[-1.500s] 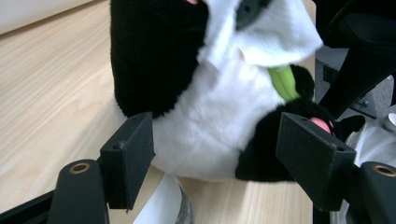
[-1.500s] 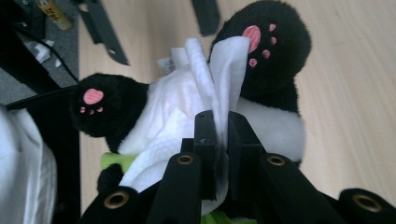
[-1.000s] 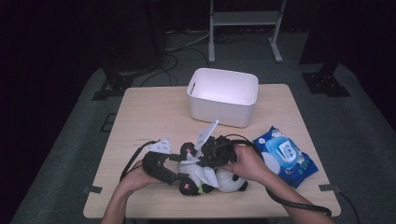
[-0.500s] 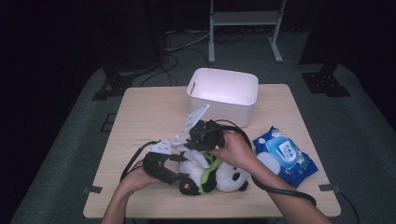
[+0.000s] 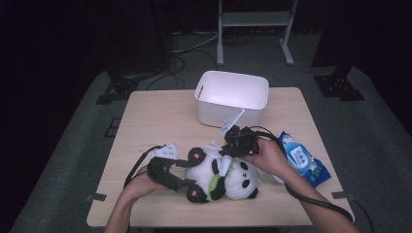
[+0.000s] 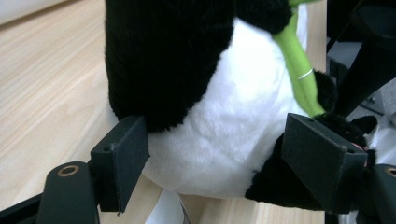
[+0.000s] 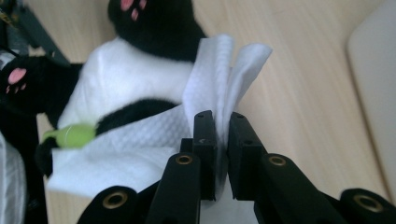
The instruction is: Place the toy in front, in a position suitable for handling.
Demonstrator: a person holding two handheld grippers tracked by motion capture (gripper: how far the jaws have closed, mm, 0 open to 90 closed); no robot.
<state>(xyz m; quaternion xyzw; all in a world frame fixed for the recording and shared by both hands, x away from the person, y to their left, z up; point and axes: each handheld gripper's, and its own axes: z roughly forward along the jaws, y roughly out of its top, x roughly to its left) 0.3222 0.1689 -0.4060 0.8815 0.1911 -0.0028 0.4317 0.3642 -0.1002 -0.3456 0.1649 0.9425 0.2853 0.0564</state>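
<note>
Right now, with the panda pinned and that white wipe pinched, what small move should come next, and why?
Probably lower the right gripper so the wet wipe rubs the panda. Its jaws are shut on the wipe just above the white belly, while the left gripper clamps the panda steady.

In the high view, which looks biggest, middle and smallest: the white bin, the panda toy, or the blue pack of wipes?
1. White bin, which looks biggest.
2. Panda toy, somewhat smaller than the bin, though it lies nearer the camera.
3. Blue pack of wipes, partly hidden by a hand, so only roughly judged.
</note>
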